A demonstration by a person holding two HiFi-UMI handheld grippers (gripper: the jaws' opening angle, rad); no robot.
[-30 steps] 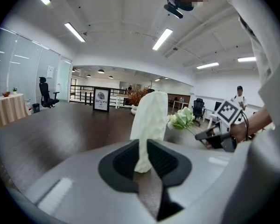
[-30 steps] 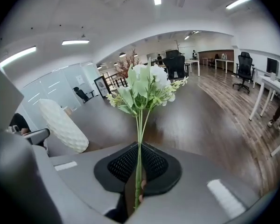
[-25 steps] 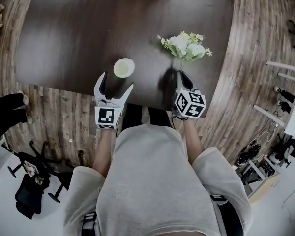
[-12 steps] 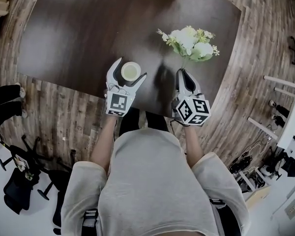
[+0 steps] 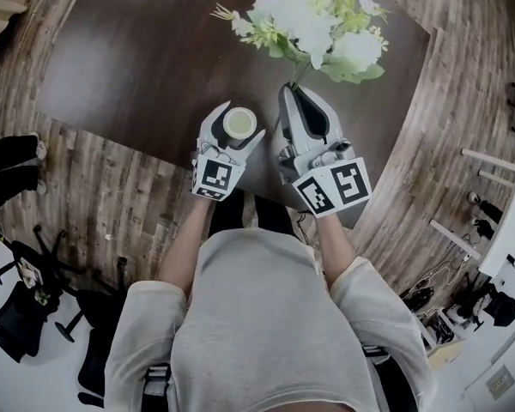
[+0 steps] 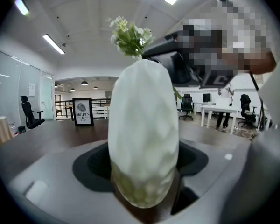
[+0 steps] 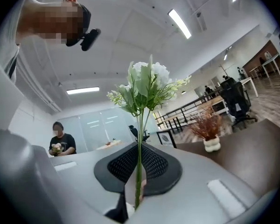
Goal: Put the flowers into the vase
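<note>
Because the right gripper point(image 5: 293, 91) pinches only thin stems, the white flower bunch point(image 5: 313, 24) may swivel and miss the pale faceted vase point(image 6: 142, 134) that the left gripper point(image 5: 233, 129) has just been closing onto.

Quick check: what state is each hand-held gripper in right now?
Left hand-held gripper: jaws have just been closing, now on the vase.
Right hand-held gripper: shut on the stems of the flowers.

Framed black sign point(image 6: 82, 111) in the background, reading "OF NATURE", smaller print illegible.
</note>
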